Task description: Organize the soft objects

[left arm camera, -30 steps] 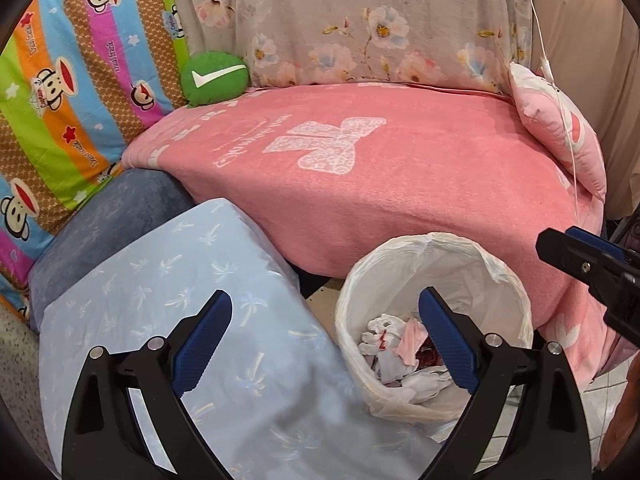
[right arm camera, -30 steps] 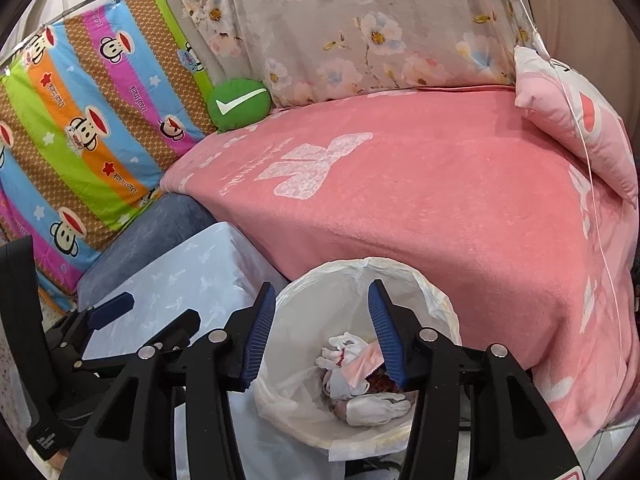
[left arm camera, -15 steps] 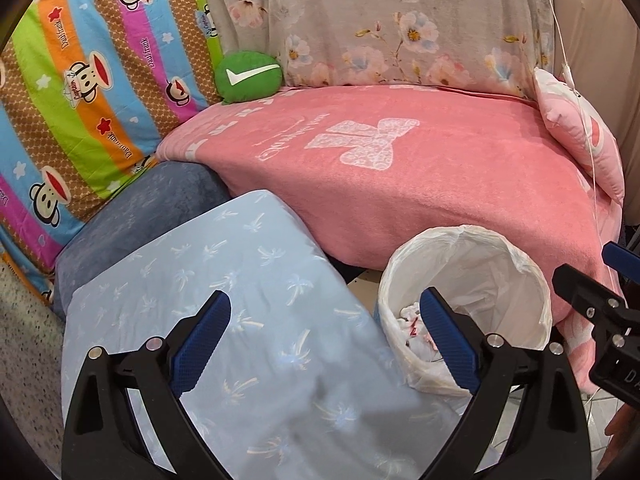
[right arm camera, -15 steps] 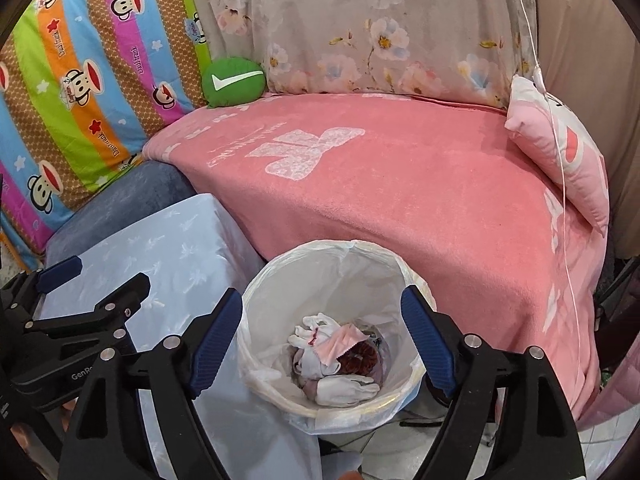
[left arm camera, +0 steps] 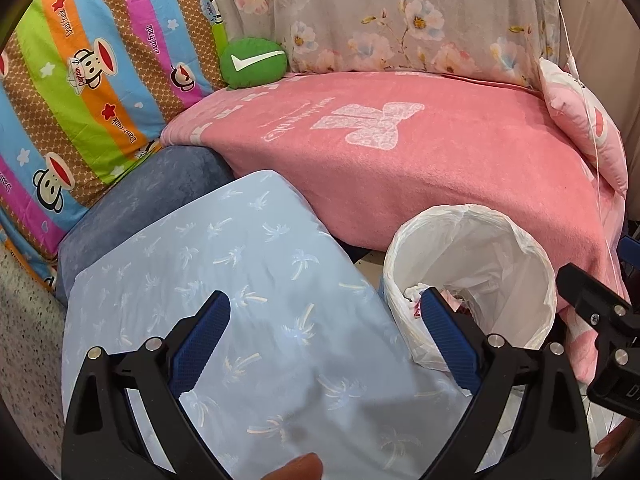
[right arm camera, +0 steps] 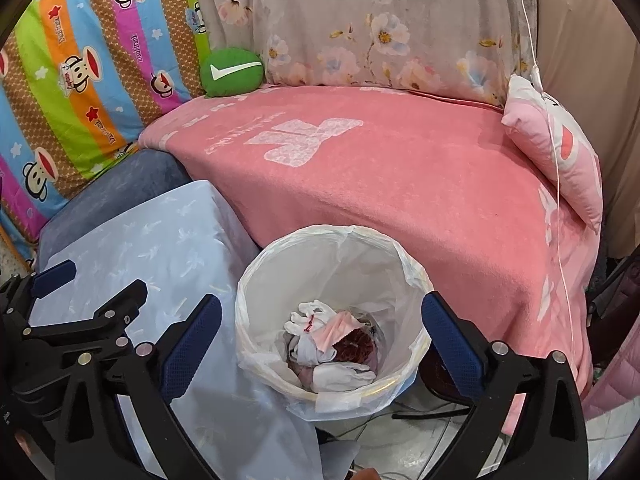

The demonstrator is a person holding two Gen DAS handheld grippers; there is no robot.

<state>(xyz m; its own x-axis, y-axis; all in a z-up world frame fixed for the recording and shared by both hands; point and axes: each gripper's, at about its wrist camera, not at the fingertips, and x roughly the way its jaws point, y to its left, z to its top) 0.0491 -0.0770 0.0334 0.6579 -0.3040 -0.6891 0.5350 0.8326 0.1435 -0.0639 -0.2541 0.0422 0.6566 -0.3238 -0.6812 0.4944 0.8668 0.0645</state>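
Observation:
A small green cushion with a white tick (left arm camera: 253, 63) (right arm camera: 231, 73) lies at the back of the pink blanket (left arm camera: 400, 160) (right arm camera: 380, 184). A pink pillow (left arm camera: 584, 128) (right arm camera: 560, 152) leans at the blanket's right end. A light blue pillow with palm prints (left arm camera: 224, 300) (right arm camera: 152, 248) rests on a dark blue cushion (left arm camera: 148, 196) (right arm camera: 112, 196). My left gripper (left arm camera: 324, 340) hangs open above the light blue pillow, holding nothing. My right gripper (right arm camera: 320, 340) stands open over a white-lined bin (right arm camera: 332, 320) (left arm camera: 472, 280), empty as well.
The bin holds crumpled white and pink waste. A striped monkey-print quilt (left arm camera: 80, 80) (right arm camera: 80, 72) and a floral grey cushion (left arm camera: 400, 16) (right arm camera: 380, 24) back the seat. A white cord (right arm camera: 556, 184) hangs down at the right. Tiled floor (right arm camera: 400, 440) shows below the bin.
Both grippers have pulled back and shifted left, so the light blue pillow fills more of the left view. The right gripper's jaws have spread wider.

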